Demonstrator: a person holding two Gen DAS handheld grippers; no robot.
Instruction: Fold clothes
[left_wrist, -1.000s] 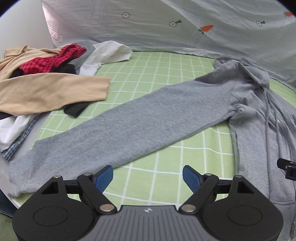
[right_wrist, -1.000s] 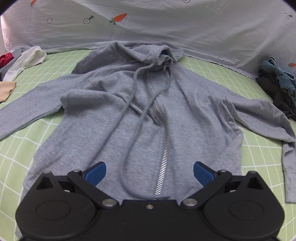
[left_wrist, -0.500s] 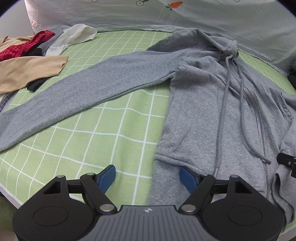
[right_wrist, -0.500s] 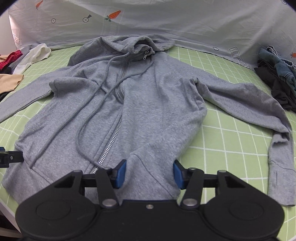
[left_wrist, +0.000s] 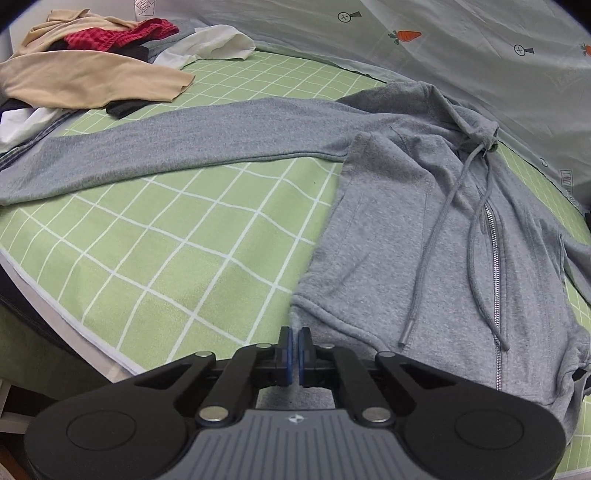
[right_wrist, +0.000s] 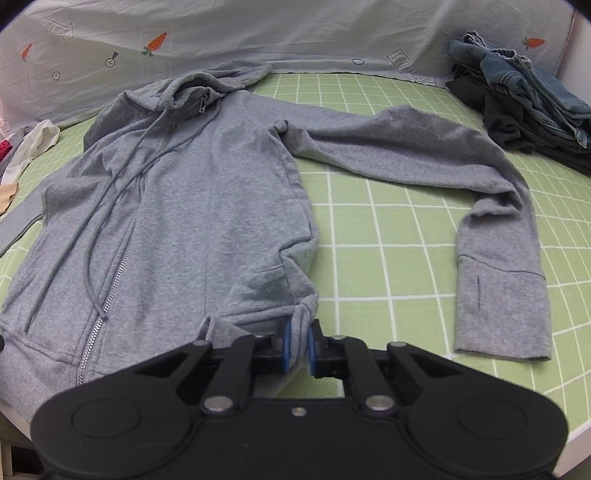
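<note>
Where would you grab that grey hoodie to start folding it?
By the two bottom hem corners of the grey hoodie, coming from the near edge. It lies flat, zipped, hem nearest; the left hand-held gripper and right hand-held gripper are shut there.

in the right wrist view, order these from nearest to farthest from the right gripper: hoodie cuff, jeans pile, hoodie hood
From the right gripper:
1. hoodie cuff, to the right, lying on the green mat.
2. hoodie hood, far ahead, left of centre, near the sheet.
3. jeans pile, far right corner.

L gripper (left_wrist: 294, 349) clamped; hoodie (left_wrist: 406, 236) hem
</note>
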